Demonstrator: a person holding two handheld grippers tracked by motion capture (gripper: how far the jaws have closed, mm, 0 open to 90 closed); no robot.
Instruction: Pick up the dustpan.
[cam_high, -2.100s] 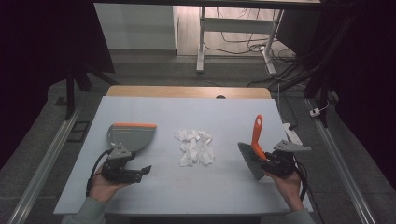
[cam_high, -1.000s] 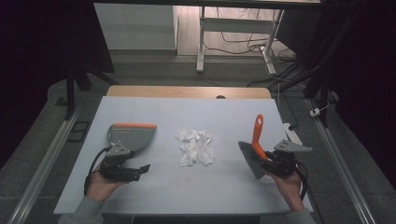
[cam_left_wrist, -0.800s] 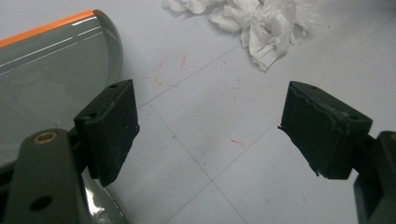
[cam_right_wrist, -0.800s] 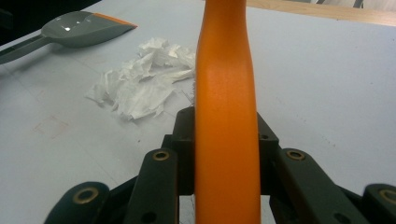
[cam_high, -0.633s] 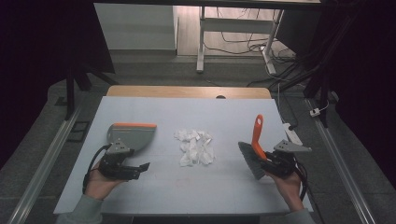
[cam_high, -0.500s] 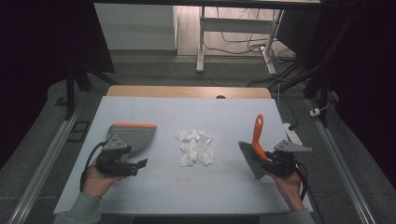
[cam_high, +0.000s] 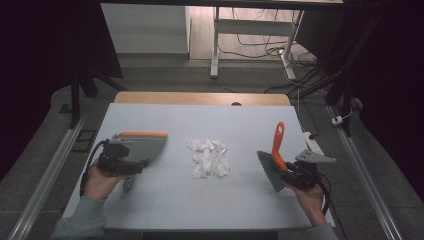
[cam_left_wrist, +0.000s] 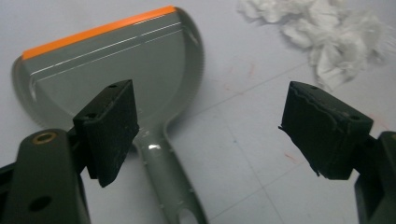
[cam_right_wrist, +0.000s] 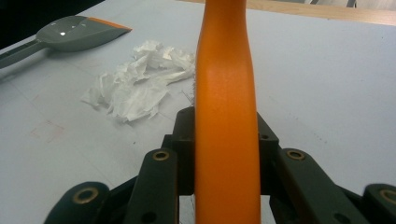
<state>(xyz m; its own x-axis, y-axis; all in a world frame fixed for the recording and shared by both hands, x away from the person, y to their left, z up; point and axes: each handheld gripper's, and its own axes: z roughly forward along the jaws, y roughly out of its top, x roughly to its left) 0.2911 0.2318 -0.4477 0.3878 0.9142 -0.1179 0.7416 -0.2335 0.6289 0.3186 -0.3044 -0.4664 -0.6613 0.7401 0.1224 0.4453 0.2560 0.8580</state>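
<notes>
A grey dustpan (cam_high: 142, 144) with an orange lip lies flat at the table's left. My left gripper (cam_high: 141, 165) hovers over its handle with the jaws open. In the left gripper view the dustpan (cam_left_wrist: 121, 70) handle runs down between the jaws, close to the left one, and neither pad touches it. A pile of crumpled white paper (cam_high: 209, 157) sits mid-table. At the right, my right gripper (cam_high: 287, 172) is shut on a hand brush (cam_high: 276, 145), its orange handle (cam_right_wrist: 226, 102) upright and tilted, its grey bristles toward the table.
The pale table (cam_high: 250, 120) has a wooden strip along its far edge. Metal rails run along both sides, and cables and a desk frame lie on the floor beyond. The paper (cam_right_wrist: 140, 79) lies between brush and dustpan (cam_right_wrist: 79, 32).
My left hand has risen and shifted away from the person, over the dustpan's handle, with its jaws still open. The right hand and brush have stayed put.
</notes>
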